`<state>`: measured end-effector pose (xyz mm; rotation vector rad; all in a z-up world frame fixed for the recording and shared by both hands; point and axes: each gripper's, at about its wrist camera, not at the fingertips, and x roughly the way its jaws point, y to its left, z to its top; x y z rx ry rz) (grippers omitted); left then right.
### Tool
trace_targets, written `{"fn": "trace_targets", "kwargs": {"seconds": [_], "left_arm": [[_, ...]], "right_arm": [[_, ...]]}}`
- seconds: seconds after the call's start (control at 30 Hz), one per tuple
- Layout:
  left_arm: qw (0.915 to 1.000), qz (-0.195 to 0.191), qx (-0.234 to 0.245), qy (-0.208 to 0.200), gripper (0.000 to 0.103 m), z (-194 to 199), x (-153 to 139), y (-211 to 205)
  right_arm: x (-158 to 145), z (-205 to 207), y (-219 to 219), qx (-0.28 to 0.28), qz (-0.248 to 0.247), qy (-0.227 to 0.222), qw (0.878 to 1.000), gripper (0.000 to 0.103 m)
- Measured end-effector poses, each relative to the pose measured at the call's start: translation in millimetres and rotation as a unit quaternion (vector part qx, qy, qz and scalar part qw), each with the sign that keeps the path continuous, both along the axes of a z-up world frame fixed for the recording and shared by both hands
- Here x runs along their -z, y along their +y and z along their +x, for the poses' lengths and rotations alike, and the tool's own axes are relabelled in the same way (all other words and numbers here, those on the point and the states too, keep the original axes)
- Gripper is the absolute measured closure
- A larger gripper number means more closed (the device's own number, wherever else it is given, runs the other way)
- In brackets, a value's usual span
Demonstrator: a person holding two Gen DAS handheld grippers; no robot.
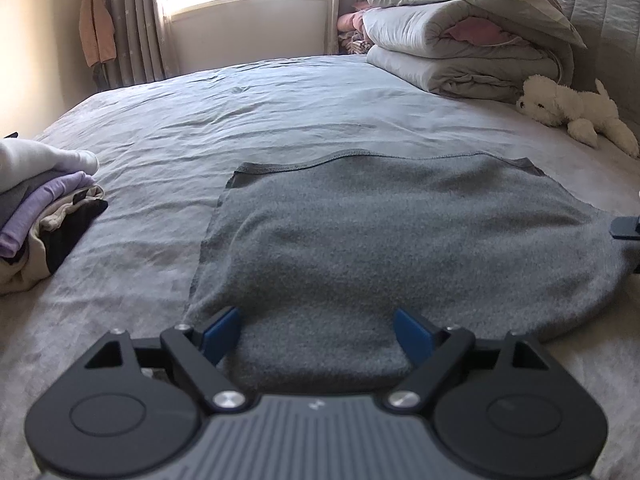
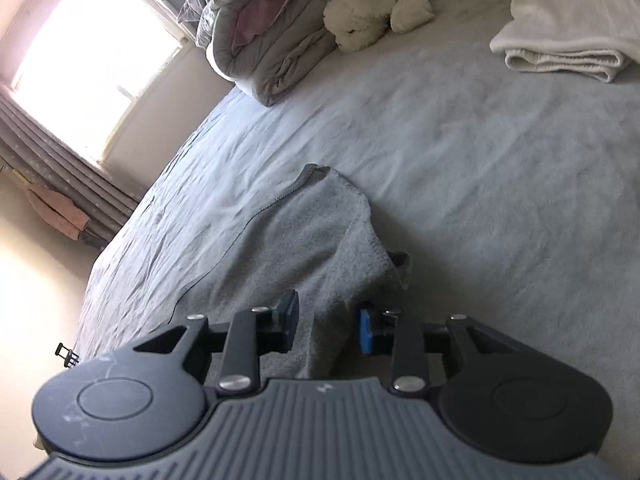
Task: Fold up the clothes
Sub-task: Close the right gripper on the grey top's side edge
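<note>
The left claw (image 1: 318,330) stands wide apart, low over the near edge of the grey cloth (image 1: 380,248), with fabric lying between its blue pads (image 1: 222,332) but not pinched; the pads sit clear on either side of it. The right claw (image 2: 330,322) is tilted over the cloth's right edge, jaws partway apart, with a raised ridge of fabric between them. Whether the pads press on that ridge I cannot tell; a gap shows beside the right pad, so it reads as not yet clamped.

The cloth lies spread flat on the bed (image 1: 200,120), near the front, its hemmed far edge straight and its near side rounded toward the claws. A stack of folded clothes (image 1: 44,208) sits well to the left, a folded white towel (image 2: 568,32) far to the right, with the duvets (image 1: 460,52) and a plush dog (image 1: 576,112) at the head of the bed.

The step in hand looks like taking hold of the near edge at two spots for a fold. Next, both claws likely need to close firmly on the fabric, catching every layer, then lift together and carry the near edge over to meet the far hem, kept level so the fold lands square. A loose pinch on the right could let the ridge slip out
</note>
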<state>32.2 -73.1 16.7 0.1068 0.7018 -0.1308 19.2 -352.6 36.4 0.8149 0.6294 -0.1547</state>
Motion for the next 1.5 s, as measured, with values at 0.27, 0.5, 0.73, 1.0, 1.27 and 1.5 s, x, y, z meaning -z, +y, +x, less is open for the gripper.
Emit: {"fn": "trace_targets", "kwargs": {"seconds": [0.27,0.5,0.73,1.0,1.27,1.5], "left_arm": [[1.0000,-0.002,-0.002,0.004,0.017,0.1,-0.2,-0.1],[1.0000,-0.005,-0.002,0.007,0.016,0.7,-0.6,0.8],[0.9999,-0.007,-0.002,0.009,0.016,1.0,-1.0,1.6],[0.9999,-0.010,-0.003,0.013,0.016,1.9,-1.6,2.2],[0.9998,-0.011,-0.004,0.015,0.015,2.6,-1.5,2.7],[0.9998,-0.011,-0.004,0.015,0.015,3.2,-1.3,2.7]], "right_arm": [[5.4,-3.7,-5.6,0.024,0.013,-0.001,1.000,0.065],[9.7,-2.8,-4.3,0.040,0.004,0.009,0.999,0.072],[-2.6,-2.6,5.9,0.020,-0.052,-0.010,0.998,0.084],[7.9,0.6,1.6,0.030,-0.046,0.027,0.998,0.084],[0.6,3.2,10.3,0.013,-0.080,0.010,0.997,0.084],[9.7,5.8,1.6,0.026,-0.044,0.030,0.998,0.082]]}}
